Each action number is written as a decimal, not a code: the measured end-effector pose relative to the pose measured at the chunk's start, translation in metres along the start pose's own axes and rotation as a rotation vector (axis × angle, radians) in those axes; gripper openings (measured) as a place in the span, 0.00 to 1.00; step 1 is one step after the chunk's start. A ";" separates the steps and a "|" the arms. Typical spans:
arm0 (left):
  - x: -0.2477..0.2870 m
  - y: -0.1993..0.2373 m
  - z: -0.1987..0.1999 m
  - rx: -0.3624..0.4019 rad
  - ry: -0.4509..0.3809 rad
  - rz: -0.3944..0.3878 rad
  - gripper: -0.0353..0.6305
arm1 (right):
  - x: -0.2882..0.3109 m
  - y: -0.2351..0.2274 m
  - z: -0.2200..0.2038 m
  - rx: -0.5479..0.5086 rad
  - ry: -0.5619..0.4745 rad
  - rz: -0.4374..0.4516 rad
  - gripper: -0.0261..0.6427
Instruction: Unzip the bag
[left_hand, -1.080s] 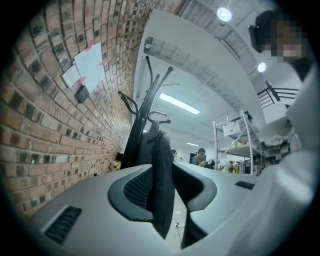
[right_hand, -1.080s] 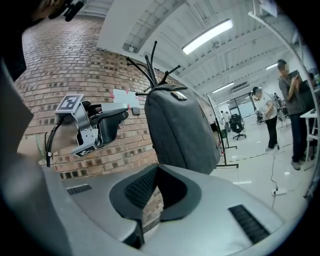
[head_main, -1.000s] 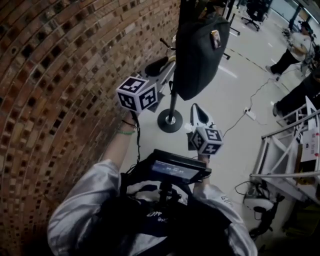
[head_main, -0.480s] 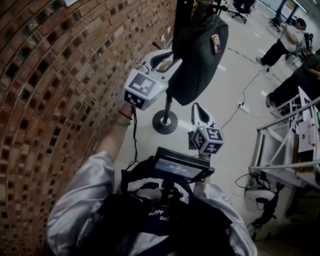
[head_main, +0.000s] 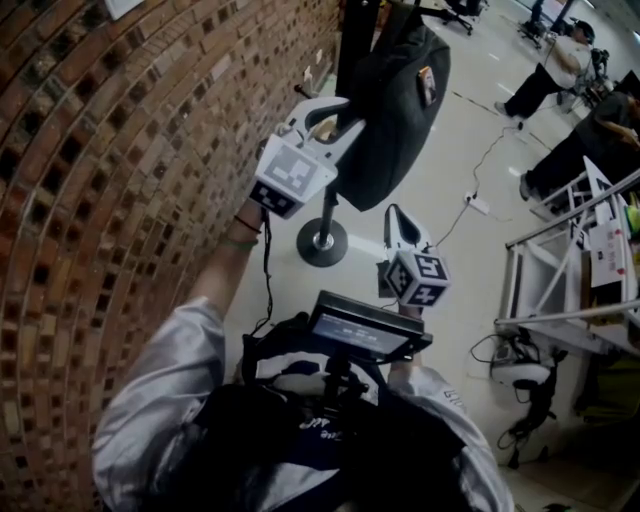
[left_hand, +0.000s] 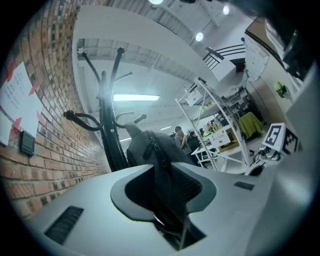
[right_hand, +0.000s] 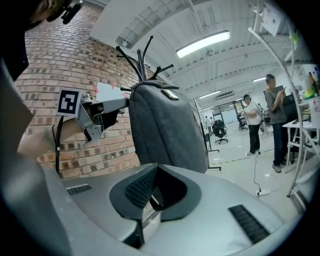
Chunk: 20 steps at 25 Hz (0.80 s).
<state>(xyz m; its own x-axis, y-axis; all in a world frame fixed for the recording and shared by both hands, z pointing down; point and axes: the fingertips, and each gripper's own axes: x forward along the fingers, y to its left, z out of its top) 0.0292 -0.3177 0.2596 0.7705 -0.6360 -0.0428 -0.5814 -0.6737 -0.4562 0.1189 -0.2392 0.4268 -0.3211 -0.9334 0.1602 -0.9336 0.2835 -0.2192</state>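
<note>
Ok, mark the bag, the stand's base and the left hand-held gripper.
bag (head_main: 398, 112): head view, middle of its dark side.
stand's base (head_main: 334, 252): head view, round foot's rim.
left hand-held gripper (head_main: 335, 116): head view, between its closing jaws, bag fabric between them.

Wall (head_main: 130, 150) crowds the left gripper (head_main: 338, 110) from its left; bag (head_main: 400, 100) blocks ahead, its edge between the closing jaws. Right gripper (head_main: 392, 215): bag ahead, stand (head_main: 322, 243) left, open floor (head_main: 455, 180) right.
</note>
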 end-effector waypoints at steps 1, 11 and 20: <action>0.000 0.000 0.000 0.023 0.007 -0.003 0.22 | 0.000 0.000 -0.001 -0.002 0.002 -0.004 0.03; 0.003 -0.008 0.001 0.177 0.070 -0.037 0.22 | 0.006 0.007 -0.003 -0.004 0.006 -0.019 0.03; 0.009 -0.001 0.009 0.192 0.032 -0.012 0.20 | 0.007 0.009 0.016 -0.015 -0.021 -0.015 0.03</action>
<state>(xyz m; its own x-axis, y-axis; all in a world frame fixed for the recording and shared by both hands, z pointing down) 0.0389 -0.3192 0.2519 0.7663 -0.6424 -0.0097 -0.5097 -0.5987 -0.6178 0.1104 -0.2470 0.4108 -0.3039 -0.9420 0.1426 -0.9404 0.2727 -0.2029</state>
